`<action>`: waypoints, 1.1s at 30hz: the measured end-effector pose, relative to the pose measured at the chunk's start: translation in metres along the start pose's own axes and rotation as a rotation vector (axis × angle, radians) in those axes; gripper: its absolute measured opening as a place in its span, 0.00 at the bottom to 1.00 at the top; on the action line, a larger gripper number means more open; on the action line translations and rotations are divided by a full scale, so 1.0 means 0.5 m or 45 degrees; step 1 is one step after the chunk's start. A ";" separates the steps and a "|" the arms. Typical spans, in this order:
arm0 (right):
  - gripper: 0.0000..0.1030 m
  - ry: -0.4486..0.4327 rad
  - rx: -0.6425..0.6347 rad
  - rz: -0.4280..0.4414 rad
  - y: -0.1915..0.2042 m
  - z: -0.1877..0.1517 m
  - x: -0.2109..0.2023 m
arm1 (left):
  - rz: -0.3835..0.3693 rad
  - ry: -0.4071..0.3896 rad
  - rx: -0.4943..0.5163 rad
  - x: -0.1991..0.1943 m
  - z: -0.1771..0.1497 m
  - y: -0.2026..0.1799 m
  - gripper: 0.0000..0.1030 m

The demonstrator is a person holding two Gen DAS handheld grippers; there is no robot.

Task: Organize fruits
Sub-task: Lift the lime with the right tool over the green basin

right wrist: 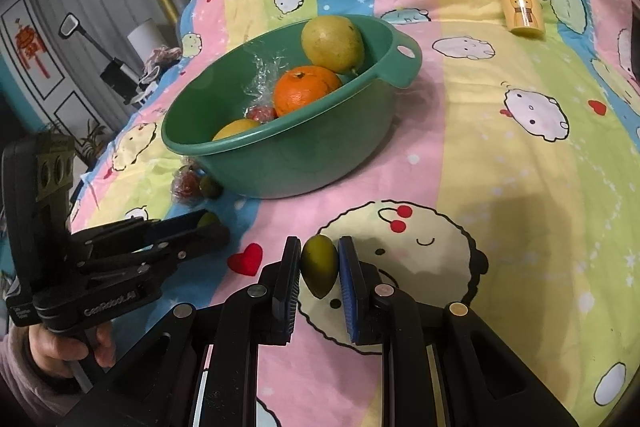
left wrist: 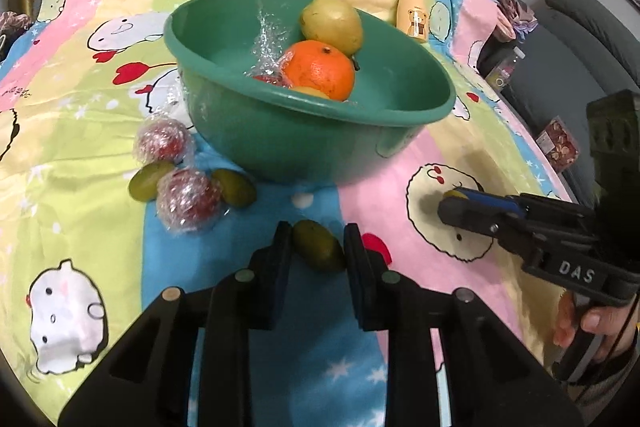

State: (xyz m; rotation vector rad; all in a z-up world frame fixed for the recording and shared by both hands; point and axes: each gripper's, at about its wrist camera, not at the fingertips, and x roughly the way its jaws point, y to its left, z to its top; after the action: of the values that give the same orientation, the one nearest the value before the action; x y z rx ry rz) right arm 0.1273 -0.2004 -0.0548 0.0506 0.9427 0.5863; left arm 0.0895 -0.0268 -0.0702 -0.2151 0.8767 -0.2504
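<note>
My left gripper (left wrist: 318, 231) is shut on a small green fruit (left wrist: 319, 247) that rests low on the cartoon bedsheet (left wrist: 80, 99), just in front of the green bowl (left wrist: 400, 115). The right gripper (right wrist: 320, 243) is shut on another small green fruit (right wrist: 319, 269), held to the right of the bowl (right wrist: 280, 151). Inside the bowl lie a pear (left wrist: 332, 23), an orange (left wrist: 318, 69), a plastic-wrapped red fruit (right wrist: 262, 113) and a yellow fruit (right wrist: 236, 128). Each wrist view also shows the other gripper from the side, with a sliver of green fruit between its fingers.
Left of the bowl lie two wrapped red fruits (left wrist: 162, 143) (left wrist: 188, 201) and two loose green fruits (left wrist: 146, 181) (left wrist: 236, 187). A yellow bear bottle (right wrist: 518, 3) lies behind the bowl. A grey sofa (left wrist: 580, 39) and clutter line the bed's right edge.
</note>
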 end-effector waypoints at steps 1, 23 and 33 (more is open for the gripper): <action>0.20 0.001 0.000 0.002 0.000 0.000 0.000 | -0.001 -0.004 -0.005 -0.004 -0.002 0.001 0.25; 0.20 -0.132 -0.070 0.218 0.058 0.013 -0.066 | -0.069 -0.184 -0.057 -0.135 0.025 0.004 0.25; 0.20 -0.288 -0.059 0.242 0.054 0.033 -0.117 | -0.079 -0.264 -0.049 -0.161 0.074 0.001 0.25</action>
State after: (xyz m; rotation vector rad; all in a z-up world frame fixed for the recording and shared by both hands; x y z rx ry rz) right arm 0.1017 -0.2029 0.0066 0.1630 0.7086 0.7608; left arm 0.0690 0.0013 0.0112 -0.2988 0.6703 -0.2646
